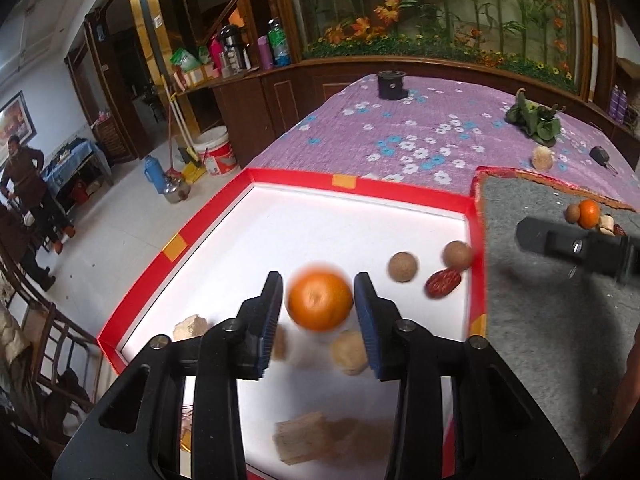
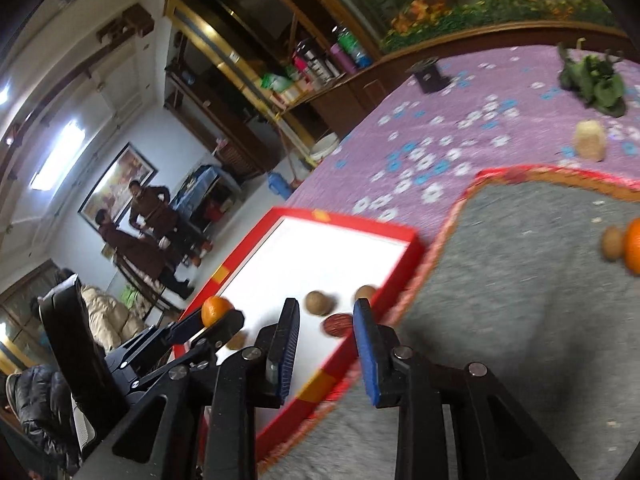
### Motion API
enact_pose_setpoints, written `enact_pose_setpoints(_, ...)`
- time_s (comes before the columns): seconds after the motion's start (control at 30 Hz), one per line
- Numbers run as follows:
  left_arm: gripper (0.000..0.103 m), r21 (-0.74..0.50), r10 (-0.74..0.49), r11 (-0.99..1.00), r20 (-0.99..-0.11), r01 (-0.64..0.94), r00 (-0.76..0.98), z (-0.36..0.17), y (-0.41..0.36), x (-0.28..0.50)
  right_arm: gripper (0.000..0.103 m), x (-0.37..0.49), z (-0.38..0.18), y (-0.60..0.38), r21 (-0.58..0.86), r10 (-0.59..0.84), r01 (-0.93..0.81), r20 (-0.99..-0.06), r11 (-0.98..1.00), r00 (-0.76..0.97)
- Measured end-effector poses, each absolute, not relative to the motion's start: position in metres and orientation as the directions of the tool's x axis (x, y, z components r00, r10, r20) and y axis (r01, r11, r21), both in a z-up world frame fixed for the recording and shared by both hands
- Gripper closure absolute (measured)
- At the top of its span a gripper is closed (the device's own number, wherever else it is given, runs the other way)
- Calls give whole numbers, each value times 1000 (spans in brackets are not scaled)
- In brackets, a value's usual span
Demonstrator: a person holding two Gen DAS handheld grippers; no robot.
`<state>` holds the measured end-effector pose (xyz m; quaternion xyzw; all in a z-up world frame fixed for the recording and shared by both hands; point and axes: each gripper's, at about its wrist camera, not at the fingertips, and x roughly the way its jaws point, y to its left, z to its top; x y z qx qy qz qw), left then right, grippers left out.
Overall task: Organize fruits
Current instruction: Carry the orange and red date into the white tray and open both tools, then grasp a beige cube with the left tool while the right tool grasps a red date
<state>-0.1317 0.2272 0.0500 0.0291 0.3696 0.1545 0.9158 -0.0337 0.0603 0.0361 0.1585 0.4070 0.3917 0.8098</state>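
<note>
A red-rimmed white tray lies on the purple flowered cloth. My left gripper hangs over it, jaws open, with a blurred orange between the fingers; small gaps show on both sides. The tray also holds two brown round fruits, a red date and pale lumps. My right gripper is open and empty over the tray's right rim and the grey mat. The left gripper and orange show in the right wrist view. Another orange lies on the mat.
A small brown fruit and pale pieces sit beside the mat's orange. Green vegetables, a pale lump, a black key and a black block lie on the cloth. People stand at far left.
</note>
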Motion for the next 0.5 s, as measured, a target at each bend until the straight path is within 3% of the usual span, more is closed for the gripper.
enact_pose_setpoints(0.5,62,240,234,966,-664,-93,710,60,149,-116,76,-7,63,-130,553,569,-261,-510,791,646)
